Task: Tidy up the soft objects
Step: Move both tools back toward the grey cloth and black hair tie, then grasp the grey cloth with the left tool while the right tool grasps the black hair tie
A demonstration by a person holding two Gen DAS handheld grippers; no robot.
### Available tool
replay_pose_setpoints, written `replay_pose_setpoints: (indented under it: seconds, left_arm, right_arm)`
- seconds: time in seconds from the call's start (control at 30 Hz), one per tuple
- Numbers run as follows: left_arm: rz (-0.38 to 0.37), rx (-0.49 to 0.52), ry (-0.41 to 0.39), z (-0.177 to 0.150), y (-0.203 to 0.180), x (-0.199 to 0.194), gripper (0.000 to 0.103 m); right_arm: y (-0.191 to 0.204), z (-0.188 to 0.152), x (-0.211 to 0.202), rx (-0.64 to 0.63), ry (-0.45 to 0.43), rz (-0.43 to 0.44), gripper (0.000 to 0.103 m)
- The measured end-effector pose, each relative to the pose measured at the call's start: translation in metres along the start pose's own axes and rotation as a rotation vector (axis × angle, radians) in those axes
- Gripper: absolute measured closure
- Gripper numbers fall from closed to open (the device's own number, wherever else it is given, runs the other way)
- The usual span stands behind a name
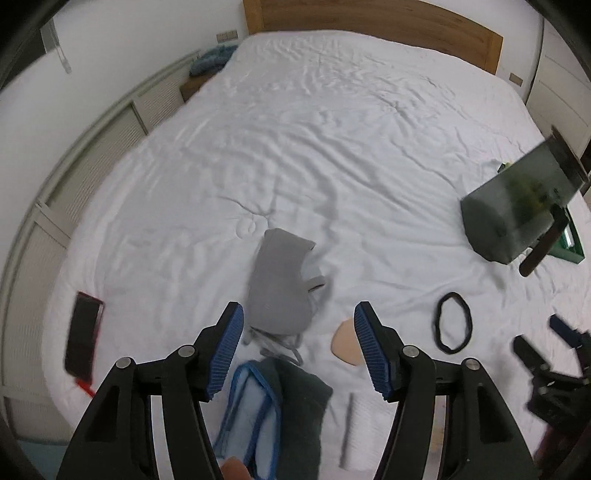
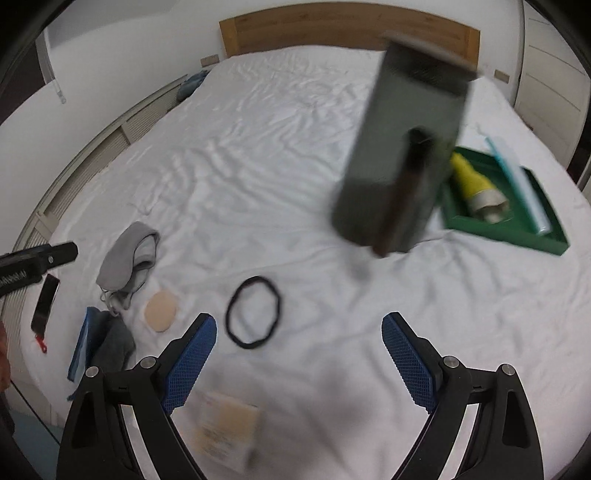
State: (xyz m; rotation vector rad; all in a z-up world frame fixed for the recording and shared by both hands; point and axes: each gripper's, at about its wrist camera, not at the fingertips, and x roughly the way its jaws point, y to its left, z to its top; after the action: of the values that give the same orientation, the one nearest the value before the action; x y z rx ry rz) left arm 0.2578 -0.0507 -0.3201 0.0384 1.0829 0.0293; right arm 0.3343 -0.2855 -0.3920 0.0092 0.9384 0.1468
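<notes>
Both the left gripper and right gripper hang open and empty above the white bed, probably choosing among the scattered soft things, such as the grey cloth mask.

Big bed w/ a rumpled white sheet fills nearly all the view ahead of both tools. Wooden headboard runs along the far end, against a plain white wall. Left of the tools, a long low slatted panel lines the wall beside the bed, maybe a radiator cover; too blurred to be sure. Small wooden bedside table at far left, something blue bunched on top. Far right: pale panelled doors, prob. a wardrobe. Light is even and soft, w/ no hard shadows.
</notes>
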Motion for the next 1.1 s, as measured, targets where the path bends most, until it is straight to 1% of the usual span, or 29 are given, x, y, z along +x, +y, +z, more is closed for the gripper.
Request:
replay_pose_setpoints:
  seconds: [0.07,0.13,0.23,0.3,0.37,0.43,0.53,0.77,0.87,1.1]
  left_arm:
    - [-0.041,-0.007,0.022,0.000,0.010,0.016,0.047]
    - [-0.040,-0.005,0.030,0.001,0.015,0.027,0.047]
    - [-0.049,-0.015,0.047,0.003,0.025,0.042,0.047]
    - [-0.058,-0.001,0.058,0.003,0.028,0.050,0.047]
    - [-0.060,0.018,0.066,0.004,0.028,0.059,0.047]
    - [-0.068,0.032,0.074,0.005,0.027,0.067,0.047]
    - [-0.079,0.050,0.074,0.007,0.023,0.076,0.047]
    - [-0.050,0.078,0.089,0.017,0.015,0.110,0.047]
    - [-0.051,0.075,0.091,0.019,0.015,0.115,0.047]
    - [-0.044,0.080,0.107,0.020,0.015,0.124,0.047]
  right_arm:
    - [0.012,0.002,0.016,-0.004,0.013,0.001,0.011]
    - [0.022,0.006,0.029,-0.013,0.026,-0.003,0.011]
    - [0.035,0.007,0.038,-0.012,0.034,0.015,0.011]
    - [0.040,0.009,0.044,-0.028,0.034,0.030,0.011]
    - [0.056,0.010,0.049,-0.059,0.031,0.049,0.011]
    - [0.060,0.011,0.058,-0.055,0.032,0.047,0.012]
    - [0.055,0.015,0.072,-0.038,0.041,0.019,0.012]
    - [0.047,0.013,0.111,-0.014,0.086,-0.044,0.012]
    - [0.044,0.013,0.118,-0.004,0.093,-0.048,0.012]
    - [0.044,0.013,0.116,-0.007,0.101,-0.046,0.012]
